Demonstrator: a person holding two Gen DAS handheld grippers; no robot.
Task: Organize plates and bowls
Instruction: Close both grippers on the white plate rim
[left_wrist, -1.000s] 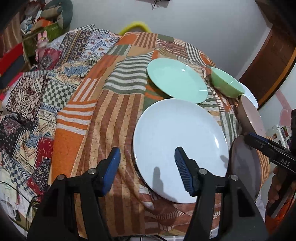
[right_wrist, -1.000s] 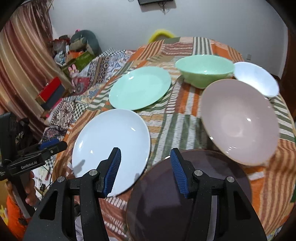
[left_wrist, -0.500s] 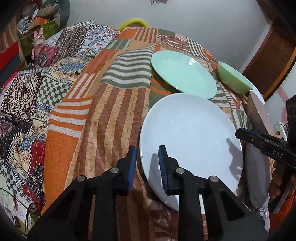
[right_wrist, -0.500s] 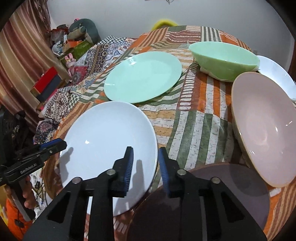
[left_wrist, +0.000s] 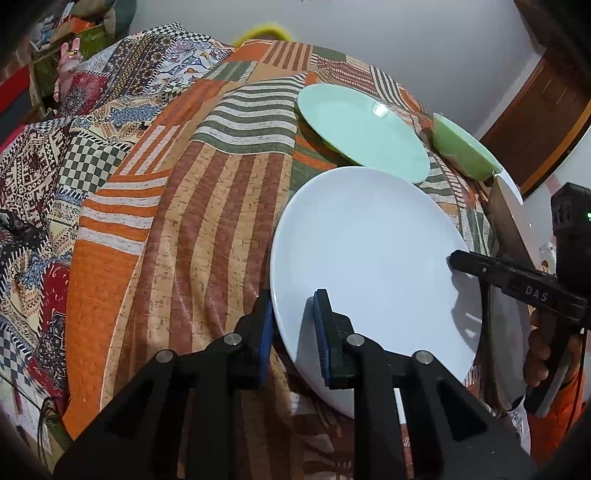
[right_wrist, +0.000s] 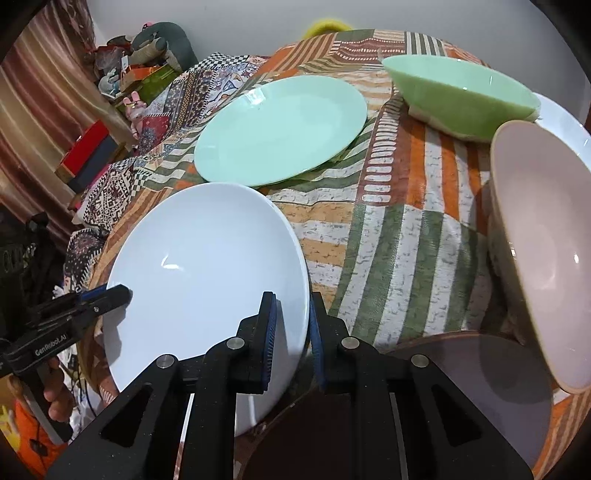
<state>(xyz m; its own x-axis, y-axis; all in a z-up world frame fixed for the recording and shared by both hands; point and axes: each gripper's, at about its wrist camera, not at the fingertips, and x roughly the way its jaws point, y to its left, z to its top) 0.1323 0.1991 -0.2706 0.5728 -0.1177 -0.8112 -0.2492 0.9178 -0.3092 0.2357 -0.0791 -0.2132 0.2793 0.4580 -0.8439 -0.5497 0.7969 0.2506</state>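
A white plate (left_wrist: 369, 258) lies on a desk covered by a striped patchwork cloth (left_wrist: 184, 229) in orange, green and cream. Both hand-held tools grip this plate by its rim, one on each side. The left tool (left_wrist: 293, 332) has just been closing and now clamps the plate's near left edge, one blue pad under the rim and one on top. The right tool (right_wrist: 291, 332) has also just closed, and it pinches the plate's right edge between its blue pads. In the left camera view the right tool appears at the plate's far side, held by a person's hand (left_wrist: 543, 350).

Beyond the white plate, close to its far edge, lies a mint green plate (right_wrist: 280, 129). To the right of that sits a green bowl (right_wrist: 461, 99). A pink bowl (right_wrist: 539, 251) stands near the desk's right edge, and a second white dish (right_wrist: 565, 122) shows partly behind it. A dark plate (right_wrist: 461, 387) lies at the near edge, just beside the white plate, under the right tool.
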